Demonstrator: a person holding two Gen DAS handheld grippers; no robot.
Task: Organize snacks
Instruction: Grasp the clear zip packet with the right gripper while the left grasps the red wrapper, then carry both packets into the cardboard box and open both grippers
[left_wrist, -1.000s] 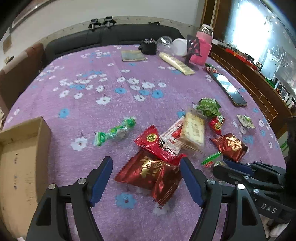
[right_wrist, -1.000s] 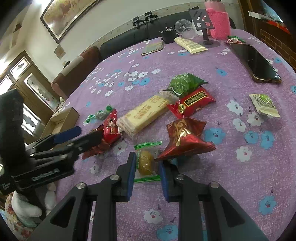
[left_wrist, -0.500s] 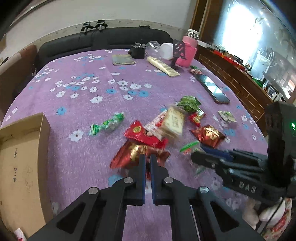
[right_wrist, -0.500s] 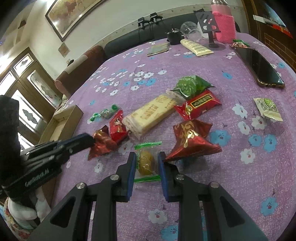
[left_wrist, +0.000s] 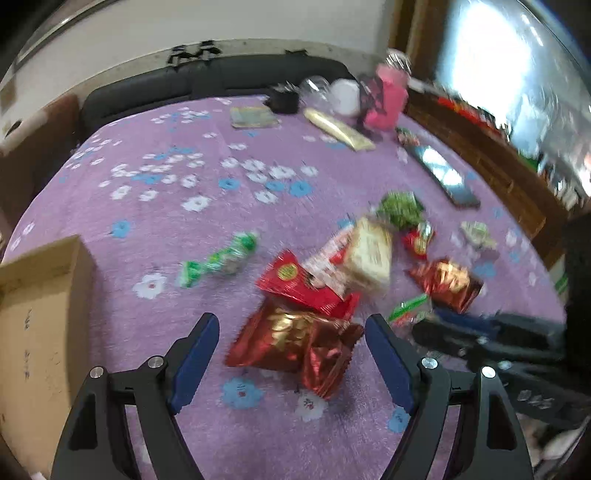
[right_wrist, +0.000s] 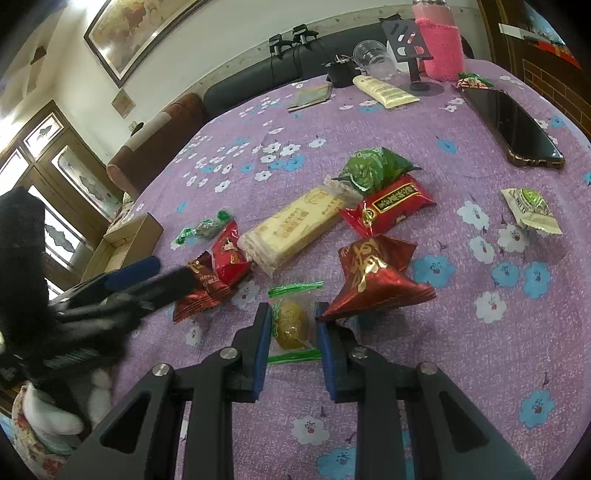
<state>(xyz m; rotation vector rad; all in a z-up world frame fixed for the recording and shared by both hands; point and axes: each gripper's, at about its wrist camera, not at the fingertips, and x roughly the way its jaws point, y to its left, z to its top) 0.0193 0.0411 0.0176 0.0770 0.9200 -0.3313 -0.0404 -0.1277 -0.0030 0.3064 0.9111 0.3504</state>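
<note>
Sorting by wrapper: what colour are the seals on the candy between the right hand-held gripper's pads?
Green seals on a clear wrapper; right wrist view.

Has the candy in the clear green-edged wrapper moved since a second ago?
No. The candy sits clamped in the right gripper, beside the same red foil packet as before.

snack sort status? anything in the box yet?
Nothing visibly sorted: what shows of the cardboard box looks empty. In hand: right gripper is shut on the clear-wrapped yellow candy. Left gripper, just opened, straddles the dark red foil packet ungripped. Left: every other snack on the purple tablecloth.
</note>
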